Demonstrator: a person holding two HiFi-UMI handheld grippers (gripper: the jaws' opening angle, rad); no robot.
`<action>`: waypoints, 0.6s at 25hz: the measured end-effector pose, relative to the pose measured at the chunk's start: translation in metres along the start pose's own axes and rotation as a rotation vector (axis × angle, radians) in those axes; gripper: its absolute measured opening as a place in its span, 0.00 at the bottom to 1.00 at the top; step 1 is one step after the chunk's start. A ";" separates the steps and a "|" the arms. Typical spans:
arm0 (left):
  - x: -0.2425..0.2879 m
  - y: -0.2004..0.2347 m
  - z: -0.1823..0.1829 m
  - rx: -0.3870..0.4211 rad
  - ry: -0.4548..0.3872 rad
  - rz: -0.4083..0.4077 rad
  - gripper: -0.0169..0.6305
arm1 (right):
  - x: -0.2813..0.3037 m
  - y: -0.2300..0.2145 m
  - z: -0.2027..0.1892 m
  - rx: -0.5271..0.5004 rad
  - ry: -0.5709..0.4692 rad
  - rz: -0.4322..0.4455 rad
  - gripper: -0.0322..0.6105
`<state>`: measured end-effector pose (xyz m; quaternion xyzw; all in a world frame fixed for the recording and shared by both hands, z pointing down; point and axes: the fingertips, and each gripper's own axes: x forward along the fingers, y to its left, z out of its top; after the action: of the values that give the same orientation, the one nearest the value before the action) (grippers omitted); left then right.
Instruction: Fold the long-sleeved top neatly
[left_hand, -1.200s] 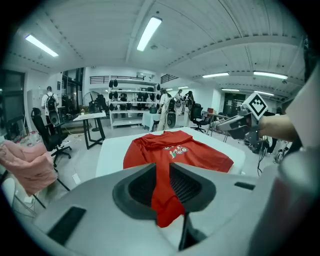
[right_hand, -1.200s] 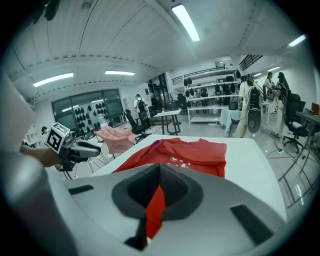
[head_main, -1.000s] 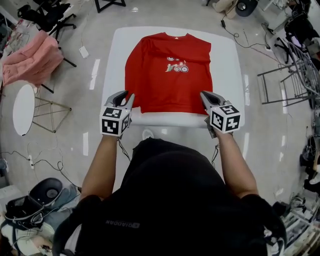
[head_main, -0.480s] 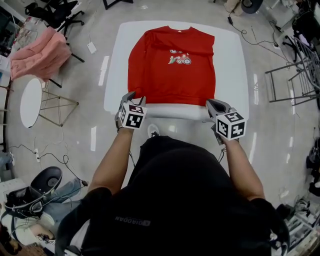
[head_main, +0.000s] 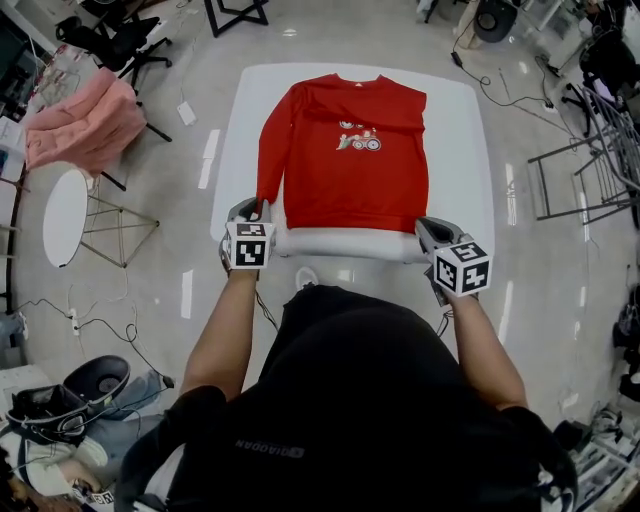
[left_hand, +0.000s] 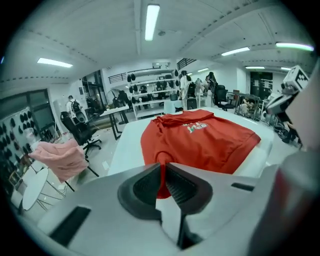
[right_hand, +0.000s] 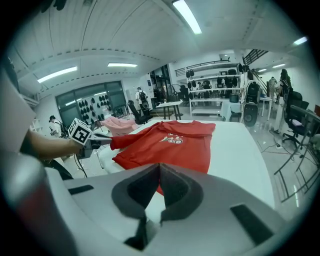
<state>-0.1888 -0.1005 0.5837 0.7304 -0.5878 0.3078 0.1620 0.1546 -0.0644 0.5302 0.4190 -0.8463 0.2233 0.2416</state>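
Left gripper view, not head view: top (left_hand: 200, 142) between closing jaws; right gripper (right_hand: 159, 169) clamped

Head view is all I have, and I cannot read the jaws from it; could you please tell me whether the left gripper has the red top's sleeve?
Observer: In the left gripper view, the left gripper has its jaws closing with the sleeve of the red top between them.
Operator: Thank you; and the right gripper?
Observer: In the right gripper view its jaws are together at the hem corner; whether they pinch it, I cannot tell.
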 end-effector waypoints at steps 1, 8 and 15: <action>-0.006 0.013 0.007 -0.017 -0.019 0.003 0.07 | 0.002 0.001 0.002 0.002 -0.001 0.004 0.06; -0.036 0.135 0.060 -0.092 -0.118 0.085 0.06 | 0.023 0.011 0.023 -0.022 -0.027 0.027 0.06; -0.046 0.228 0.121 -0.246 -0.180 0.032 0.06 | 0.041 0.013 0.047 -0.049 -0.074 0.023 0.06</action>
<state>-0.3817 -0.1961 0.4338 0.7202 -0.6449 0.1692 0.1919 0.1117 -0.1095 0.5157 0.4114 -0.8645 0.1896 0.2177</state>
